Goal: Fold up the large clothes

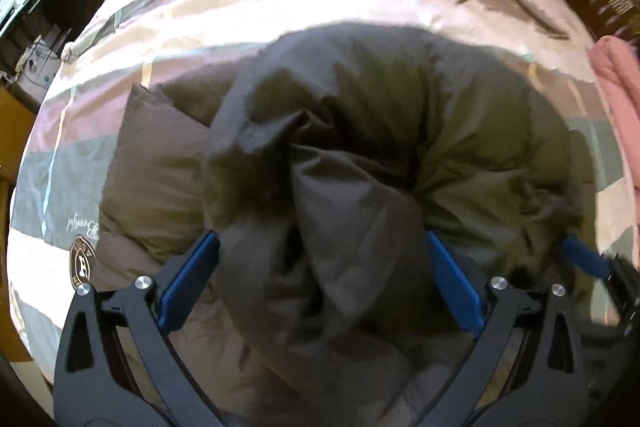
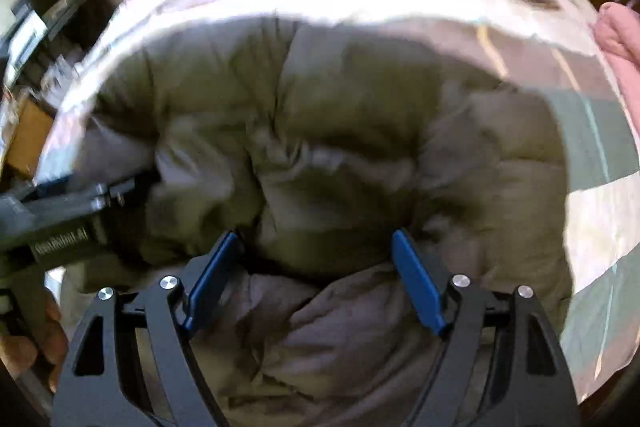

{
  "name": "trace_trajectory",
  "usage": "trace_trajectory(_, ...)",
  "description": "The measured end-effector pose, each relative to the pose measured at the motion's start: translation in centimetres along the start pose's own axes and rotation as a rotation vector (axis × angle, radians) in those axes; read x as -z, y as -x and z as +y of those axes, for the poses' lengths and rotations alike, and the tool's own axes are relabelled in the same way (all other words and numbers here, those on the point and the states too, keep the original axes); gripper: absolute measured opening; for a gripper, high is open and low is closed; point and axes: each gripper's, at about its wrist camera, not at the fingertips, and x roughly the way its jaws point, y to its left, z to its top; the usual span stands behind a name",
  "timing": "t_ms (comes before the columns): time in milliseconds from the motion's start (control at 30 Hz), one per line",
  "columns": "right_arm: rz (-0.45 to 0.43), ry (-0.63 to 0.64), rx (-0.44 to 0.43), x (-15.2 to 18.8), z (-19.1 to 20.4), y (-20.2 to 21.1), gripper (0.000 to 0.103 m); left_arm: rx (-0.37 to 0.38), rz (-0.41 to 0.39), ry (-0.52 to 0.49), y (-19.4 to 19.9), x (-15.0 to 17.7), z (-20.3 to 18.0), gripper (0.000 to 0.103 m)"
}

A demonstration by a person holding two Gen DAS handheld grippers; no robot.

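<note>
Olive padded coat [image 1: 360, 131], bunched on striped bedspread [image 1: 280, 7]. Left gripper [image 1: 320, 243]: fingers spread wide, a fold between them, grip unclear through blur. Right gripper [image 2: 316, 239]: likewise wide apart over coat, contact uncertain. Pink blanket [image 1: 616, 87] beside.

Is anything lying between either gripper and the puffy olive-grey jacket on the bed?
Nothing visible: the puffy olive-grey jacket bulges directly between the open jaws of the left gripper and right gripper.

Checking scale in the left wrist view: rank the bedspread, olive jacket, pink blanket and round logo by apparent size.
1. Bedspread, though the jacket, lying nearer the camera, nearly matches it
2. Olive jacket
3. Pink blanket, partly cut off
4. Round logo
</note>
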Motion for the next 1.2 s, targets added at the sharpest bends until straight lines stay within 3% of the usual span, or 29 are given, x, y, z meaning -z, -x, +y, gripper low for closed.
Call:
trace_trajectory(100, -0.035, 0.034, 0.022, 0.4, -0.3, 1.5, 0.090, -0.023, -0.036, -0.029, 1.5, 0.6, 0.4, 0.101)
trace_trajectory(200, 0.074, 0.054, 0.041, 1.5, -0.5, -0.6, 0.091, -0.010, -0.010, -0.017, 1.8, 1.7, 0.9, 0.101)
trace_trajectory(267, 0.099, 0.039, 0.034, 2.2, -0.7, -1.0, 0.091, 0.021, -0.010, -0.011, 2.6, 2.4, 1.0, 0.101)
trace_trajectory(433, 0.027, 0.102, 0.013, 3.6, 0.2, 2.0, 0.091, 0.017, -0.032, -0.090, 4.4, 4.6, -0.8, 0.101)
trace_trajectory(600, 0.076, 0.144, 0.054, 4.9, 1.0, 0.6, 0.090, 0.053, 0.025, -0.110, 3.5, 6.1, -2.7, 0.101)
trace_trajectory(1067, 0.155, 0.190, 0.093, 5.8, 2.1, -2.4, 0.093, 0.036, 0.119, -0.115, -0.5, 6.9, -3.9, 0.101)
trace_trajectory(1200, 0.162, 0.178, 0.052, 5.0, 1.5, -1.5, 0.093, 0.058, 0.091, -0.094, 0.4, 6.3, -3.4, 0.101)
